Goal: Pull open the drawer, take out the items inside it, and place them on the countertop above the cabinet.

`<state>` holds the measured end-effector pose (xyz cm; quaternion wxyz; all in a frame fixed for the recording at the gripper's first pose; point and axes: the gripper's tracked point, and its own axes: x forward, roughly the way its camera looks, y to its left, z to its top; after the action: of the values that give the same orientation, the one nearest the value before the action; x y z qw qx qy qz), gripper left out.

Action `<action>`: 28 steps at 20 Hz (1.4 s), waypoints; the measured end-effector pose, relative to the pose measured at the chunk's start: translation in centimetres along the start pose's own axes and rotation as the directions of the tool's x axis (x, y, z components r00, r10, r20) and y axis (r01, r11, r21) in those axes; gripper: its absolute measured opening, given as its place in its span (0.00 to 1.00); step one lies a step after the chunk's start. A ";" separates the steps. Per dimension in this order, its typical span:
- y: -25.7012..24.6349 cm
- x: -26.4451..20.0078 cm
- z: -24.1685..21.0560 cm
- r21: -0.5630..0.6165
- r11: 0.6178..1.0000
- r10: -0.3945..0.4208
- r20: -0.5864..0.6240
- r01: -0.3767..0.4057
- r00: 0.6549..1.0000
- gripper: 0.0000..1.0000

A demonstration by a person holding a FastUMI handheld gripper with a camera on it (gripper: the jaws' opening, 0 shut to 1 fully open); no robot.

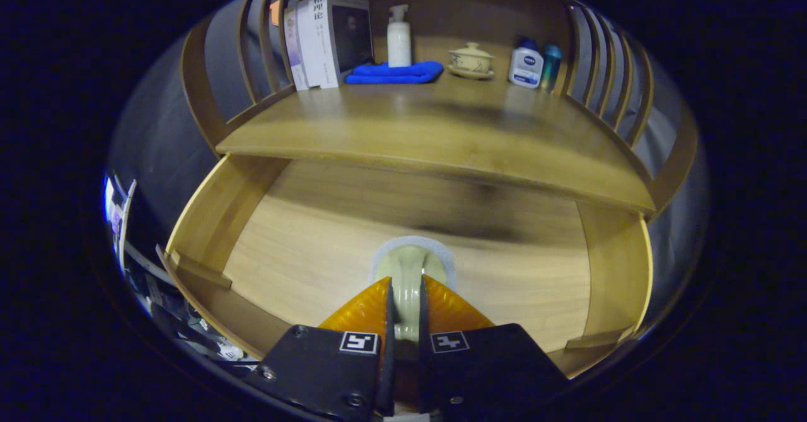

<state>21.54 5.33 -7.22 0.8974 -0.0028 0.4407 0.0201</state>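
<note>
The gripper (406, 293) is clenched on a pale green item (408, 269), both fingers pressing its narrow middle part from either side, with little gap left between them. What the item is cannot be told for sure; its far end is rounded with a white rim, and it could be a small cup or a roll seen edge-on. It sits over the wooden floor of the open drawer (208, 220), near the front and about midway between the side walls; whether it is resting on the floor or already lifted cannot be told.

The step in hand looks like taking this item out. To do it well, the grip should hold firm on that narrow part, since the rounded end reaches beyond the fingertips and could tip forward if the hold loosens. The lift should go straight up first, then forward, because the front edge of the countertop (441, 138) overhangs the back of the drawer and the item could knock against it from below.

Beyond that edge the middle of the top is bare wood, a good place to set down. Farther back stand books (328, 34), a folded blue cloth (394, 72), a white pump bottle (398, 37), a lidded cup (470, 60) and two small bottles (534, 64); stopping short of them avoids a bump.
</note>
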 end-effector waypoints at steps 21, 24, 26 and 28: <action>-1.0 -6.4 13.9 0.072 0.997 -0.039 0.298 0.019 0.954 0.17; -1.1 -4.8 16.7 0.068 0.997 -0.056 0.328 0.036 0.943 0.17; -1.7 -4.3 18.5 0.051 0.995 -0.096 0.346 0.084 0.933 0.17; -1.1 -3.0 19.4 0.049 0.996 -0.082 0.335 0.070 0.939 0.17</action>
<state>35.08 4.58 7.05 0.9596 0.0000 0.2806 -0.0222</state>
